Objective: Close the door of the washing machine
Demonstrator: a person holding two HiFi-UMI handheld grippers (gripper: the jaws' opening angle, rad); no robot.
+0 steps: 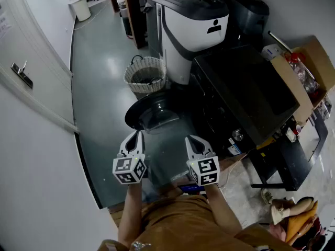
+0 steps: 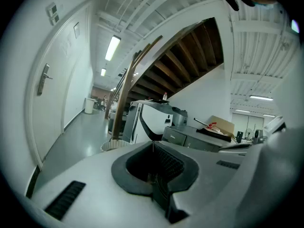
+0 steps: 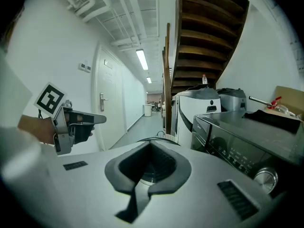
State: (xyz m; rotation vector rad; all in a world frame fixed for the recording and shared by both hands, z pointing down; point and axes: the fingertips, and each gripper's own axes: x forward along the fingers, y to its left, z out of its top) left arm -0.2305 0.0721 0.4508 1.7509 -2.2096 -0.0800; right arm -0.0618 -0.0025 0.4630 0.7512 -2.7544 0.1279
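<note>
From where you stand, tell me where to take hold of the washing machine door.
Take the washing machine door at its outer rim, the edge farthest from the machine body, coming from the corridor side with the left hand-held gripper. The round door stands swung open, leaving that rim exposed; the shut jaws must open first.

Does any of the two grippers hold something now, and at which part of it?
Nothing is held. The left gripper and the right gripper both have jaws together with nothing between them, near the open washing machine door.
</note>
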